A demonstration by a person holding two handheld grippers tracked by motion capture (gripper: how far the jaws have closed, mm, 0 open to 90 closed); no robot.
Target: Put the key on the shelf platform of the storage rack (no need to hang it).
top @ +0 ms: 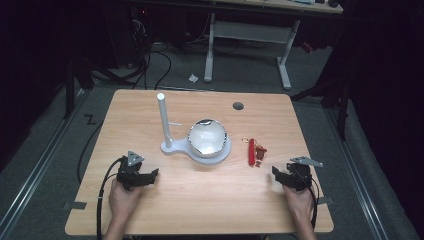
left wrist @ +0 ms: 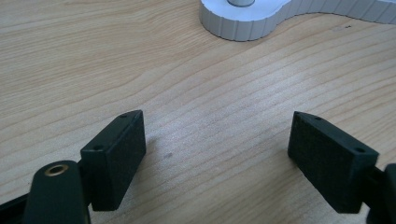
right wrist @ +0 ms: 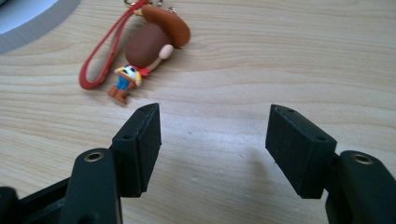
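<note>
Ahead-left of my right gripper [right wrist: 212, 144]: keychain [right wrist: 147, 49] | jaws apart, holding nothing | looks light, small, rubbery | I'd pinch its body, strap floppy

Bare table lies between the right claw [right wrist: 214, 149] and the keychain [right wrist: 140, 56] ahead-left; the white stand [top: 196, 147] blocks farther left.

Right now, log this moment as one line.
left gripper open, empty | right gripper open, empty | small cowboy-figure keychain with red strap on wooden table
</note>
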